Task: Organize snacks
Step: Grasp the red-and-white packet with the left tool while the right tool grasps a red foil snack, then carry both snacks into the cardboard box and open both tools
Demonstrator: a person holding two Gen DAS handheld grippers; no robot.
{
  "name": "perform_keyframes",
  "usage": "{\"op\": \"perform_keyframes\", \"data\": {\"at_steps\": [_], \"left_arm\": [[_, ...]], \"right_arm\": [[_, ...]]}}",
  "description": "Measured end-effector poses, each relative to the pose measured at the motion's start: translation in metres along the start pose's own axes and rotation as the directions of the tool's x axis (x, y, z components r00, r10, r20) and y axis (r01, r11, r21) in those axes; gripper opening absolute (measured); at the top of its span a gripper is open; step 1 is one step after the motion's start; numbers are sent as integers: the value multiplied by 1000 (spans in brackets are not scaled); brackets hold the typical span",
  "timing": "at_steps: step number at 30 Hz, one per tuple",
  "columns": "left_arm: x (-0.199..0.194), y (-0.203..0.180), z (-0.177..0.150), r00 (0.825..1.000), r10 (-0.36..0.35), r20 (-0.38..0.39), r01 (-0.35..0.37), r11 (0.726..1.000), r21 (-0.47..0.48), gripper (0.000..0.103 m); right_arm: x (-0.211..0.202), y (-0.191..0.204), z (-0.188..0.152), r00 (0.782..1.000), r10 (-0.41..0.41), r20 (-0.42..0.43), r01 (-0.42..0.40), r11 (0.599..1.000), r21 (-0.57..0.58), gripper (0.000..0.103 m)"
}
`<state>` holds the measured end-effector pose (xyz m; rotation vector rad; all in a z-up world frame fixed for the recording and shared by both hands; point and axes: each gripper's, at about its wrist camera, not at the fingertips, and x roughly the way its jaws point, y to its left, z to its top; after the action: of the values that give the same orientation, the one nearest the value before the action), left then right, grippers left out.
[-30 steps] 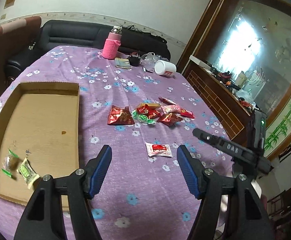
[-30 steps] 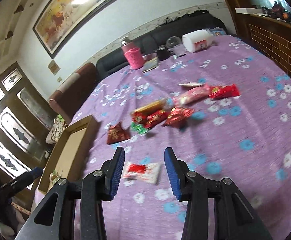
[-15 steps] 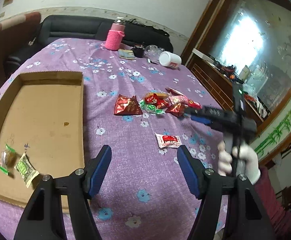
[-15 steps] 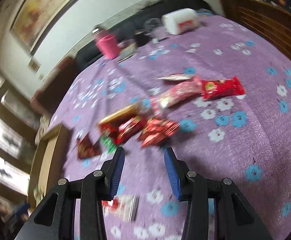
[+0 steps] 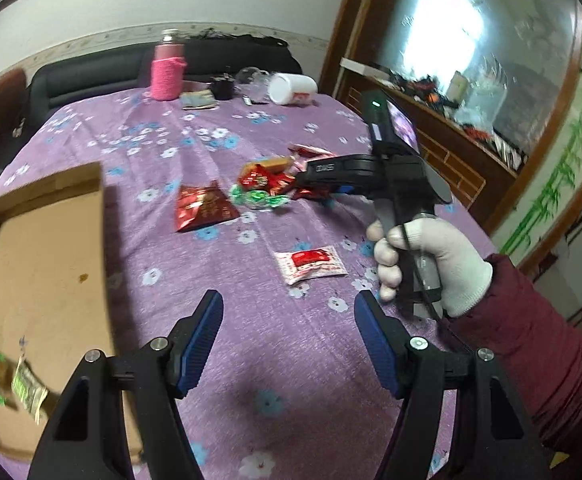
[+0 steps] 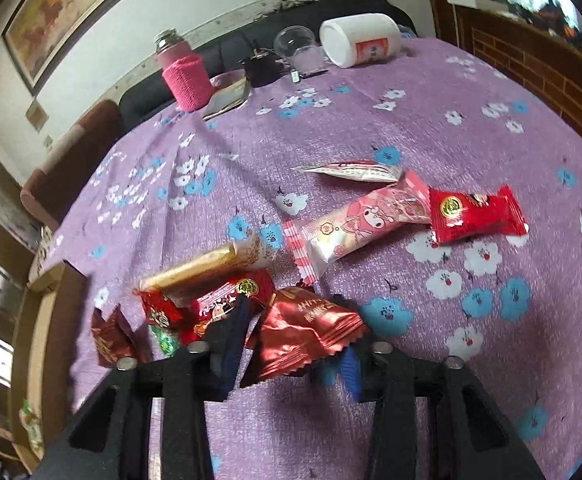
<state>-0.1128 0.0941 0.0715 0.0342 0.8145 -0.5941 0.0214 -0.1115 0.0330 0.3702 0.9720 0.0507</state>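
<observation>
Snacks lie in a pile on the purple flowered tablecloth (image 5: 291, 360). My right gripper (image 6: 291, 344) has come down over a dark red foil snack (image 6: 303, 332); its jaws are closing and both pads touch the packet's sides. A white-gloved hand (image 5: 431, 264) holds that gripper (image 5: 311, 190) at the pile. My left gripper (image 5: 287, 332) hangs open above bare cloth with nothing between its fingers. A white-and-red sachet (image 5: 311, 266) lies just ahead of it. The cardboard tray (image 5: 43, 260) at the left holds two green-wrapped snacks (image 5: 15, 380).
A pink bar (image 6: 363, 220), a red packet (image 6: 471, 216) and a gold bar (image 6: 207, 264) lie beyond the right gripper. A pink-sleeved bottle (image 5: 167, 68) and a tipped white jar (image 5: 293, 88) stand at the far edge. A wooden cabinet (image 5: 451, 168) runs along the right.
The right gripper moved forward and down from the sachet to the pile, and its jaws narrowed around the dark red foil snack. The left gripper dropped a little and rolled.
</observation>
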Motion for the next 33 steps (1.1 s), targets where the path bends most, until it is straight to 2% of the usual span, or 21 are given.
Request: {"op": "perform_keyframes", "data": {"at_steps": [1,7,11,16,19,20,22,23,28,32,33], "left_arm": [[4,-3,2,1000,0,-7,0,1000,11,67],[50,-29,16,996,10,-86,1,992,124,67],[82,-40,25,992,21,-125,8,973,230,67],[112,-41,31,983,38,-179,23,945,327,67],[129,-41,32,975,85,-206,-3,930,368,67],[131,-38,33,973,77,-217,7,932,363,65],[131,-37,33,969,65,-237,21,939,343,25],[131,-37,33,968,61,-244,25,942,334,22],[128,-44,28,970,63,-235,19,943,331,25],[132,-45,26,971,70,-227,5,950,312,44],[132,-45,26,973,68,-222,4,951,308,44]], "right_arm": [[-1,-1,-1,1000,11,2,-11,1000,-5,33],[-21,-22,-8,994,104,33,-106,993,51,33],[-33,-33,-14,984,171,56,-175,982,75,33],[-34,-40,-14,977,205,55,-210,972,109,33],[-36,-41,-15,974,218,61,-224,968,115,33],[-38,-41,-15,973,224,64,-230,966,117,33],[-40,-42,-15,970,231,70,-238,964,118,33],[-40,-42,-16,970,234,72,-241,963,120,33],[-41,-43,-16,968,241,72,-249,960,125,33],[-42,-43,-16,967,246,72,-253,960,123,33],[-42,-43,-16,966,247,72,-254,959,123,33]]}}
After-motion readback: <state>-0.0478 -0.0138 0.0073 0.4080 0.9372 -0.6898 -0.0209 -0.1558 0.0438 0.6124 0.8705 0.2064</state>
